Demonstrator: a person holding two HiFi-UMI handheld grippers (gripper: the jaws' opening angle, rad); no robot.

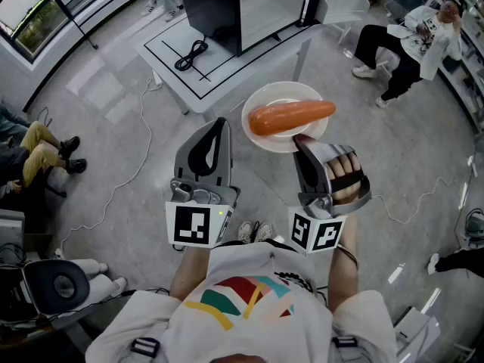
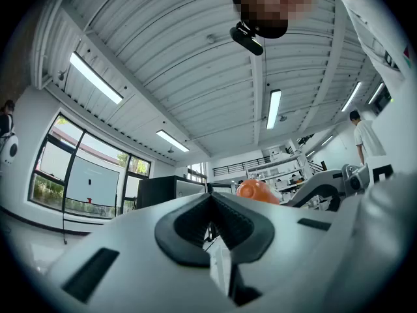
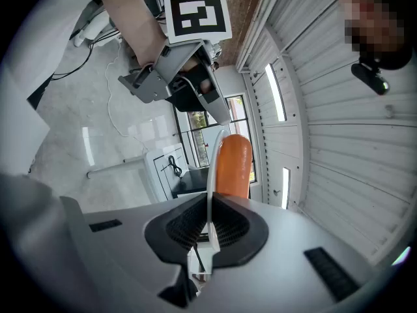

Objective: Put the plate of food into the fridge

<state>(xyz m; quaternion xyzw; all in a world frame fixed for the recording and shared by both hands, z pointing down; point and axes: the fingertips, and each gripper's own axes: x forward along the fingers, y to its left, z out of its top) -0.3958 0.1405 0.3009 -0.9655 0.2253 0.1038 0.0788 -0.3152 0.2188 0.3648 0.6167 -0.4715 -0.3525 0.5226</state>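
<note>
Two grippers sit out in front of your chest, side by side and apart. Your left gripper has its jaws pressed together with nothing between them. Your right gripper is clamped on the near rim of the white plate, its dark pads pinching the thin edge. The plate reaches forward from that gripper's tips, carried in the air over the floor, ahead and to the right of your left gripper's tips and clear of them. One long piece of orange food lies across the plate's middle, crosswise to your right gripper's jaws and just beyond them. From your left gripper's own view, the orange end shows off to the right past its closed jaws. Farther ahead of both grippers stands a white desk, which the plate's far rim overlaps in the head view. A dark monitor stands on it, with a coiled black cable to its left. Well beyond your right gripper, a seated person is off to the right.
</note>
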